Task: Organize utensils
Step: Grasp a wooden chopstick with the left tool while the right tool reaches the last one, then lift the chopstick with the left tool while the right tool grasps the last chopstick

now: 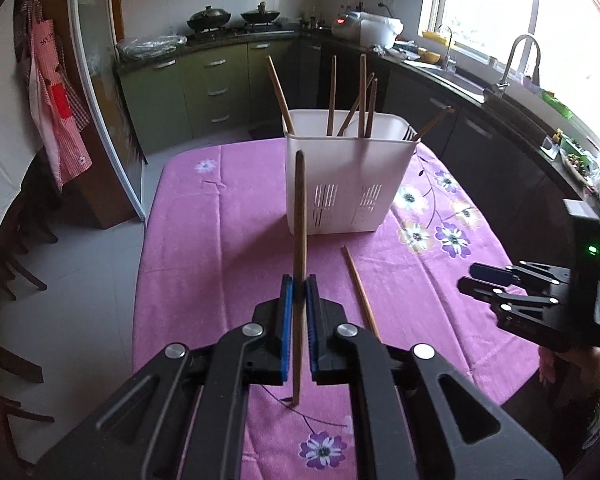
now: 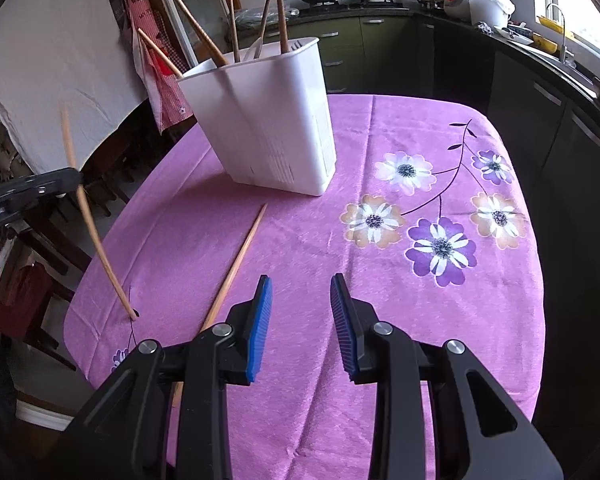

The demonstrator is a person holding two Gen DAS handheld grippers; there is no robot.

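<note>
In the left wrist view we see our left gripper (image 1: 299,290) at the lower centre, its blue pads clamped on a wooden chopstick (image 1: 299,216) that stands almost upright between them, its lower tip above the pink flowered tablecloth (image 1: 204,240). Past it, mid-frame, stands the white utensil holder (image 1: 344,184) with several chopsticks leaning inside. A second chopstick (image 1: 360,292) lies flat on the cloth just right of our pads. In the right wrist view our right gripper (image 2: 301,308) hovers at the lower centre with jaws parted and nothing between them; the loose chopstick lies to its left, the holder at upper centre.
</note>
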